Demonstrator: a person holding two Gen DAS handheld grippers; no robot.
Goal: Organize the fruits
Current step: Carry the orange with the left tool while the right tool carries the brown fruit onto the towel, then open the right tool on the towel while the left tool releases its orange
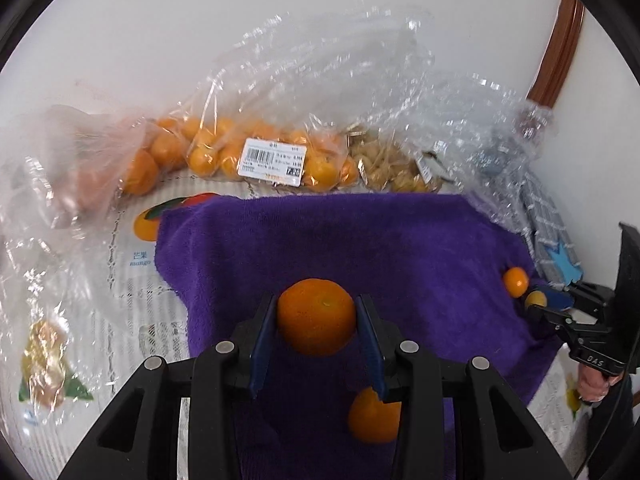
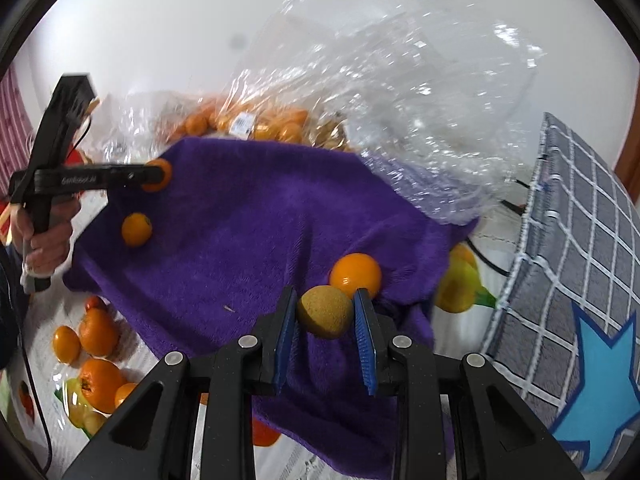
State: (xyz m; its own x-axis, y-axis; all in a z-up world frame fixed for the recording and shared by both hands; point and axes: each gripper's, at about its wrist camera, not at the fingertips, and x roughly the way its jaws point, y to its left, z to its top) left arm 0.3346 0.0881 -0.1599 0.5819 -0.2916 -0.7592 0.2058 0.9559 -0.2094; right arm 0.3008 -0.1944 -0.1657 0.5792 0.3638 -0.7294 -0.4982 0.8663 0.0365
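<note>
My left gripper (image 1: 316, 312) is shut on an orange tangerine (image 1: 316, 322) and holds it over the purple towel (image 1: 340, 240). A second tangerine (image 1: 372, 416) lies on the towel under the right finger. My right gripper (image 2: 325, 312) is shut on a small yellow-brown round fruit (image 2: 325, 312) over the towel's near edge (image 2: 240, 248). A small orange fruit (image 2: 356, 274) lies on the towel just beyond it. The left gripper also shows in the right wrist view (image 2: 156, 176) with its tangerine. The right gripper shows in the left wrist view (image 1: 540, 302).
Clear plastic bags with small oranges (image 1: 224, 152) and tan fruit (image 1: 396, 168) lie against the white wall behind the towel. Loose oranges (image 2: 96, 356) sit on the printed tablecloth at the left. A grey checked cushion with a blue star (image 2: 568, 320) stands at the right.
</note>
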